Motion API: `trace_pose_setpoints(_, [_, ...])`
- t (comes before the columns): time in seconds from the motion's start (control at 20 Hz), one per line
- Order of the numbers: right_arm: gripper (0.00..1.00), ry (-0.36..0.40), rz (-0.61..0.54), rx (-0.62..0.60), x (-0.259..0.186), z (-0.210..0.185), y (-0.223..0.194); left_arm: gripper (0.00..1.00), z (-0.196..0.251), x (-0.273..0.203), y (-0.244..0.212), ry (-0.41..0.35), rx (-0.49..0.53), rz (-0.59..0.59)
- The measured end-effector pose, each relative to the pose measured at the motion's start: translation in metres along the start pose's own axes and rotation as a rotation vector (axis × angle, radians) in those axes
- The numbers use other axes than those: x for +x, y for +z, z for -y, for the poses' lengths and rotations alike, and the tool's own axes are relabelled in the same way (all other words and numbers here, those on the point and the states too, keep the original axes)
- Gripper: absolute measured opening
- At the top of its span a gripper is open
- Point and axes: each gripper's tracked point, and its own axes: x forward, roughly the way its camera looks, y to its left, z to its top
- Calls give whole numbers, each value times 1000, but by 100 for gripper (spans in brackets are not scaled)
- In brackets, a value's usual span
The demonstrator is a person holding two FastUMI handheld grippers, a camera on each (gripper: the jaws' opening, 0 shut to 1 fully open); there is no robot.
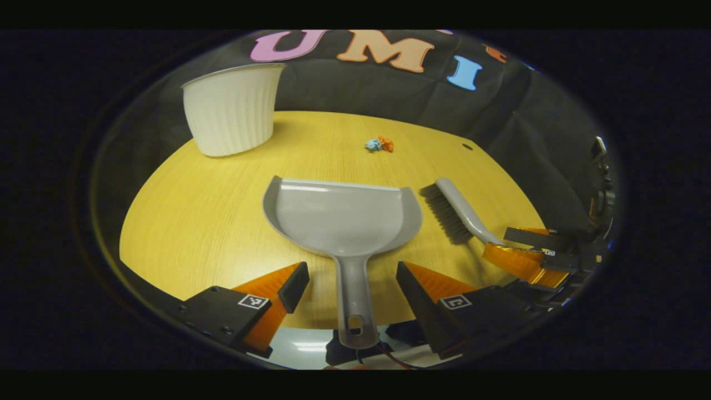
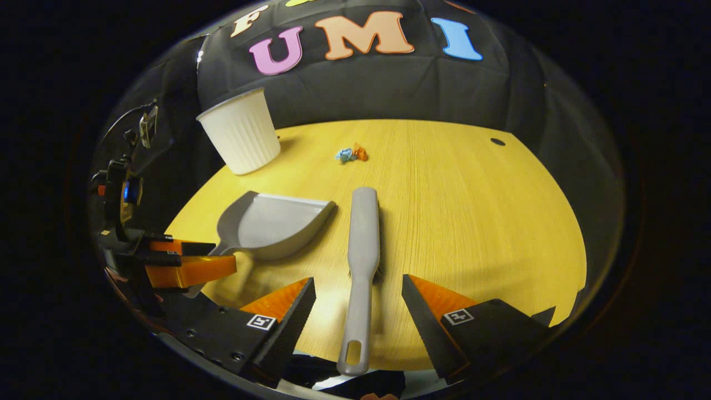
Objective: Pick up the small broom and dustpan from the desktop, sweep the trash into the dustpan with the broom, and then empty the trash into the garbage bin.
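A grey dustpan point(image 1: 344, 219) lies flat on the wooden desktop, its handle point(image 1: 352, 303) running back between the fingers of my left gripper point(image 1: 351, 280), which stands open on either side of it without touching. The grey small broom point(image 2: 362, 261) lies beside the pan, bristles down, its handle between the spread fingers of my open right gripper point(image 2: 358, 294). In the left gripper view the broom point(image 1: 458, 211) shows at the right with the right gripper point(image 1: 527, 250) at its handle. Small blue and orange crumpled trash point(image 1: 380, 144) point(image 2: 351, 153) sits farther back on the desk.
A white ribbed garbage bin point(image 1: 233, 108) point(image 2: 241, 132) stands at the desk's far left corner. The wooden desktop point(image 2: 472, 211) has a small dark hole point(image 2: 497, 141) at the far right. The left gripper point(image 2: 183, 261) shows at the dustpan point(image 2: 272, 225) in the right gripper view.
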Motion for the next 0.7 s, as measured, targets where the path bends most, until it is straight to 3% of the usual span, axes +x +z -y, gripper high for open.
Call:
trace_pose_setpoints(0.15, [93, -10, -57, -21, 5, 3, -2, 94, -3, 13, -9, 16, 21, -90])
trace_pose_setpoints(0.4, [92, -7, -111, -34, 16, 5, -14, 95, -6, 26, -17, 35, 27, -142])
trace_pose_setpoints(0.45, [91, -5, -124, -35, 17, 5, -16, 89, -8, 27, -18, 36, 28, -152])
trace_pose_setpoints(0.5, [84, -8, -137, -34, 19, 5, -18, 88, -8, 26, -23, 35, 21, -175])
trace_pose_setpoints(0.55, [81, -3, -147, -28, 20, 4, -20, 73, -10, 27, -27, 42, 6, -196])
trace_pose_setpoints(0.65, [47, -13, -164, -15, 20, 3, -23, 40, -11, 26, -32, 54, -22, -228])
trace_pose_setpoints(0.7, [30, -16, -175, -4, 24, 5, -26, 35, -9, 27, -30, 55, -19, -233])
